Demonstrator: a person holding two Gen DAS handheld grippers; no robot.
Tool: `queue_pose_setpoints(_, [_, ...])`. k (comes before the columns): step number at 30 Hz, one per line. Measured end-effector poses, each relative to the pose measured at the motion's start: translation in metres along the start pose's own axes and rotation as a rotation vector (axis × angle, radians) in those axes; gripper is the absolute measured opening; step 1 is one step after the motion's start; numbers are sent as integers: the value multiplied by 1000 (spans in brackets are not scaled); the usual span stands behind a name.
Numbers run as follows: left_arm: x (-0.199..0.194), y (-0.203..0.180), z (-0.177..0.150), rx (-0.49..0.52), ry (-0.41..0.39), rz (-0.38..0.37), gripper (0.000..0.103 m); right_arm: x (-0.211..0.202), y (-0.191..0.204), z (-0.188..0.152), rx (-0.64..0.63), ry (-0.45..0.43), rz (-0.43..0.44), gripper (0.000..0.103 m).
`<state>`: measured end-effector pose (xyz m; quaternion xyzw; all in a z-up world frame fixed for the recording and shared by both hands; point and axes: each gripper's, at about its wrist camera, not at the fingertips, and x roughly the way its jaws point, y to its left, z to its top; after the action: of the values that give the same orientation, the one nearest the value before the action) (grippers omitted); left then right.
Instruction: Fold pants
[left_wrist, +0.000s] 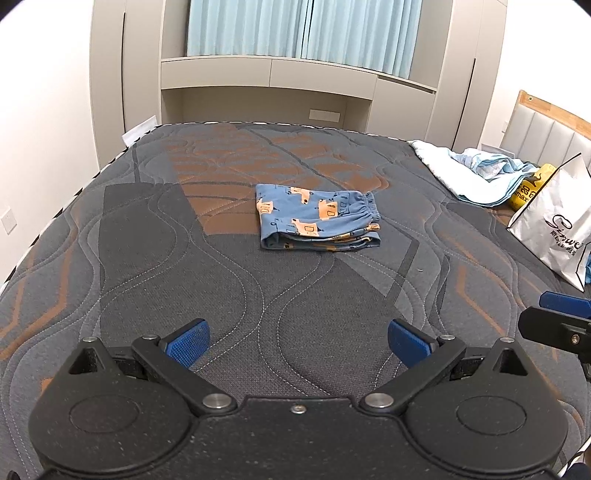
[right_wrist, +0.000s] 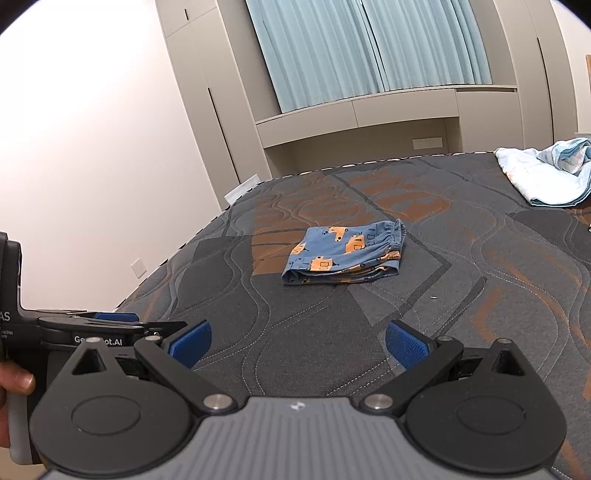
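— What's nearest you?
— My left gripper (left_wrist: 298, 341) and right gripper (right_wrist: 298, 341), both spread wide and empty above the quilted grey-and-orange mattress (left_wrist: 258, 314).
— And the pants (left_wrist: 318, 216)?
— Folded, mid-mattress, well ahead of me.
— Beyond?
— A crumpled blue blanket (left_wrist: 476, 171) right, beige cabinets (left_wrist: 325, 77), pale blue curtains (left_wrist: 303, 29).

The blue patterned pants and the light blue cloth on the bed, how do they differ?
The pants are folded into a compact stack mid-mattress; the light blue cloth lies crumpled near the headboard side. The pants are darker blue with orange prints; the cloth is pale. Both rest on the mattress, untouched.
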<state>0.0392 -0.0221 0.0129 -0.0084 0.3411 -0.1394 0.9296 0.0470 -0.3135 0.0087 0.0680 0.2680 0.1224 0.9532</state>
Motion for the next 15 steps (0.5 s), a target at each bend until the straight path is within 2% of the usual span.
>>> queue_pose_setpoints(15, [-2, 1, 1, 3, -6, 2, 102, -1, 0, 1, 7, -5, 4, 103])
